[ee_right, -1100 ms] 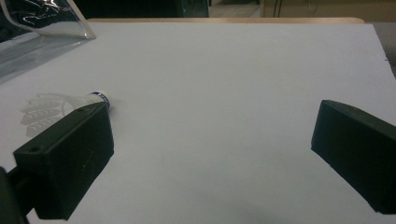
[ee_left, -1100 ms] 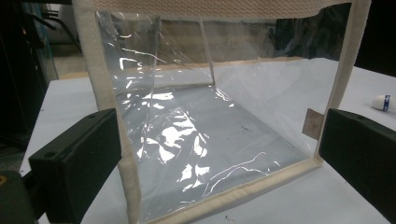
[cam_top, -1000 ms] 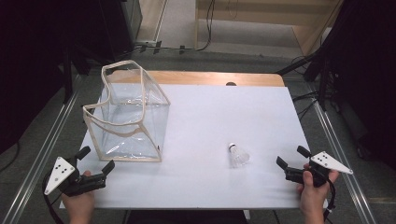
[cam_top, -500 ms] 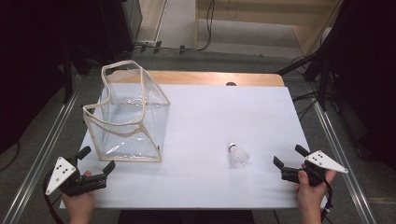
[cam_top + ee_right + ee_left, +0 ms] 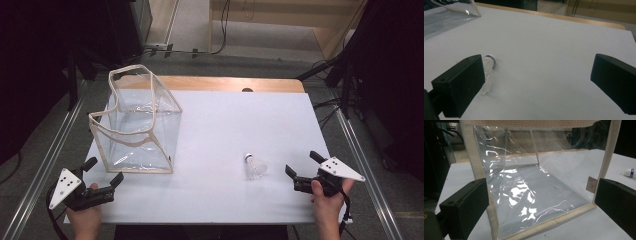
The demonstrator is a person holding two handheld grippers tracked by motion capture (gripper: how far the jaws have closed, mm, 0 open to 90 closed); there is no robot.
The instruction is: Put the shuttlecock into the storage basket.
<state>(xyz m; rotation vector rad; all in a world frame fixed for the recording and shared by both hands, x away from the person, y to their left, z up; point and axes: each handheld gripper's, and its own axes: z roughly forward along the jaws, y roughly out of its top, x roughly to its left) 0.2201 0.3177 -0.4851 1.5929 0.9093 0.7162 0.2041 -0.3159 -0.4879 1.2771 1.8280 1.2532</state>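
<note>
Overhead, a white sheet (image 5: 225, 150) covers a wooden table (image 5: 210, 83) ringed by grey floor (image 5: 45, 150) and dark curtains. Left gripper (image 5: 102, 172) gapes lower left near a clear bag (image 5: 137, 125); right gripper (image 5: 302, 162) gapes lower right beside a shuttlecock (image 5: 254, 166).

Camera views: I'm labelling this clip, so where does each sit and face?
High view: above the near edge, looking forward and down on the table; forearms, left gripper and right gripper.
Left gripper view: between its open jaws, facing the clear bag.
Right gripper view: between its open jaws, facing the shuttlecock.
Shared: bag, shuttlecock.
</note>
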